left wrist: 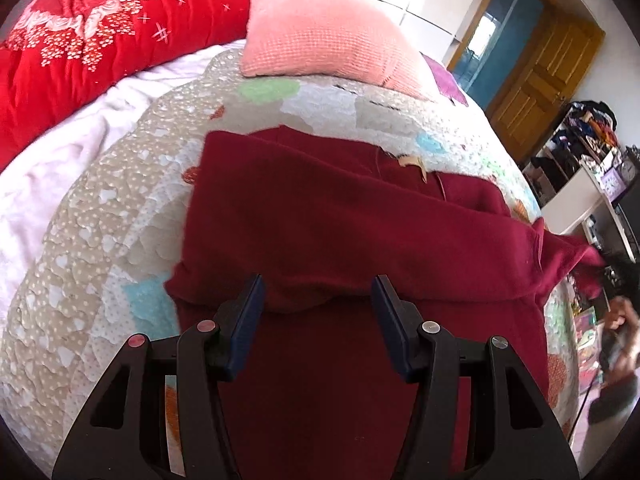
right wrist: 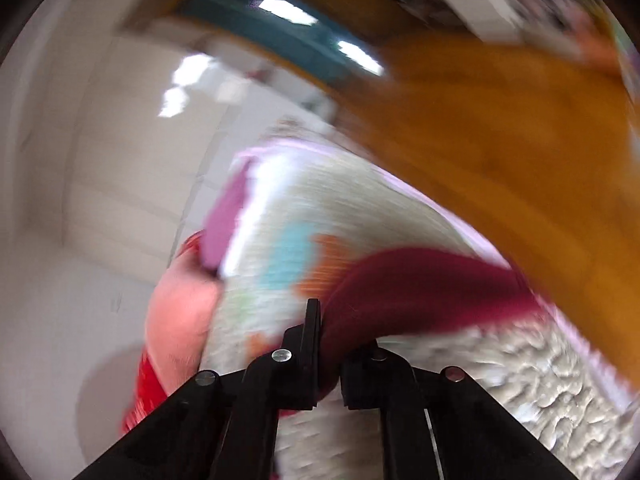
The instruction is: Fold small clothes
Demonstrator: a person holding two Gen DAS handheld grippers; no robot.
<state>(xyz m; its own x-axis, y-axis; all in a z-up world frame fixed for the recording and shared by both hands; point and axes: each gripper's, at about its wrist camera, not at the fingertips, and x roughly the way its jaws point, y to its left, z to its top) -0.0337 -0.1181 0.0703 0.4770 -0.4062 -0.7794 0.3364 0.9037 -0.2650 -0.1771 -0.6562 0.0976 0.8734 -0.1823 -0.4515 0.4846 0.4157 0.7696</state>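
Observation:
A dark red garment (left wrist: 340, 224) lies partly folded on the patchwork quilt (left wrist: 100, 220), a tan label near its collar. My left gripper (left wrist: 318, 296) is open just above the garment's near fold, with nothing between its fingers. In the blurred right wrist view, my right gripper (right wrist: 332, 320) is shut on a stretched-out part of the dark red garment (right wrist: 420, 284) and holds it above the quilt (right wrist: 520, 380). That same pulled end shows at the right in the left wrist view.
A pink pillow (left wrist: 320, 36) and a red floral duvet (left wrist: 80, 48) lie at the head of the bed. A wooden door (left wrist: 540, 80) and cluttered shelves (left wrist: 580, 148) stand to the right. An orange-brown blur (right wrist: 500, 128) fills the right wrist view's upper right.

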